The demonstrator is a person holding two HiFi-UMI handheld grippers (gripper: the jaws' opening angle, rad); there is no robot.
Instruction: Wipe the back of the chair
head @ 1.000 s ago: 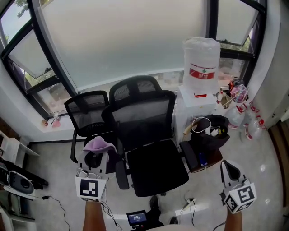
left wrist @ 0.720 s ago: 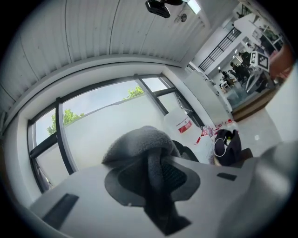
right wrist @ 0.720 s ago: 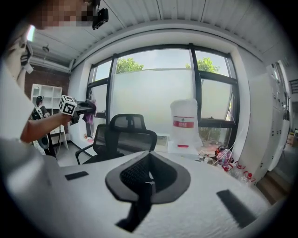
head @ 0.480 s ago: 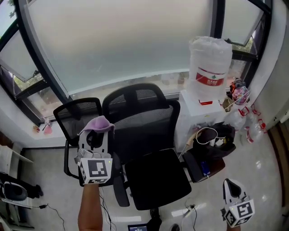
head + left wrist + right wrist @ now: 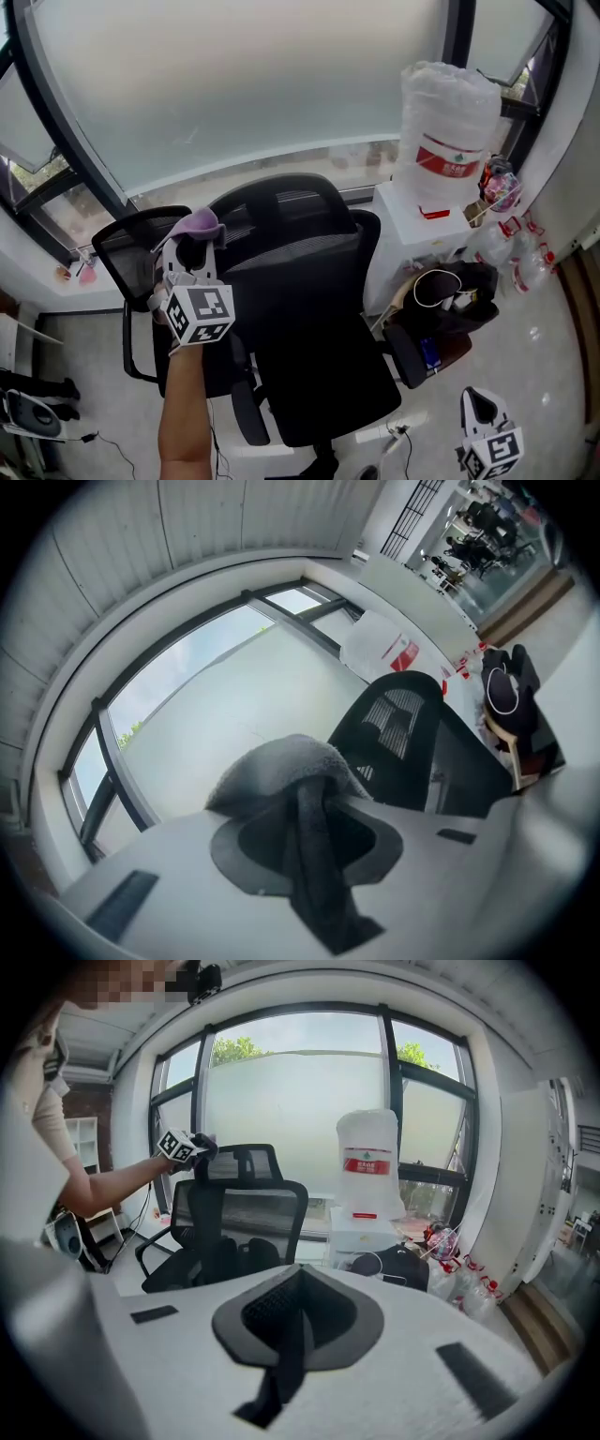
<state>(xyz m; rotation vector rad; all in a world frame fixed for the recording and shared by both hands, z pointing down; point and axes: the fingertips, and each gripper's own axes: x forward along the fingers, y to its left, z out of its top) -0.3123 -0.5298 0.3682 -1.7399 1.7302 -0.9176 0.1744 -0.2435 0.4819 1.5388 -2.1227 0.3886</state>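
Head view puts the office chair's backrest (image 5: 302, 274) at centre frame. It is black mesh stretched in a dark frame, with a curved slatted headrest (image 5: 279, 199) at its 12 o'clock and the seat (image 5: 330, 367) at its 6 o'clock. I judge the mesh to be springy, so it will give under pressure. I also expect the chair to swivel or roll if I push hard, so light strokes along the frame and weave seem wise. If it drifts, the top edge or an armrest looks like the spot to steady it.

The cloth (image 5: 199, 223) is pale lilac, soft and light, and it should drape and bunch rather than slide cleanly. It sits at about 9 o'clock from the backrest's upper corner. The left gripper (image 5: 191, 246) has its fingers clamped on it, and a rounded fold mushrooms out past the tips. In the left gripper view the headrest lies off at 2 o'clock with window showing between, so I read the cloth as near the chair but not yet on it.

The right gripper (image 5: 477, 401) hangs low at 5 o'clock, well apart from the chair. Its fingers are pressed together on nothing.

A second mesh chair (image 5: 131, 251) stands behind at 9 o'clock. A wrapped water jug (image 5: 448, 122) sits on its white dispenser at 2 o'clock, and a black bag (image 5: 448, 298) is at 4 o'clock.
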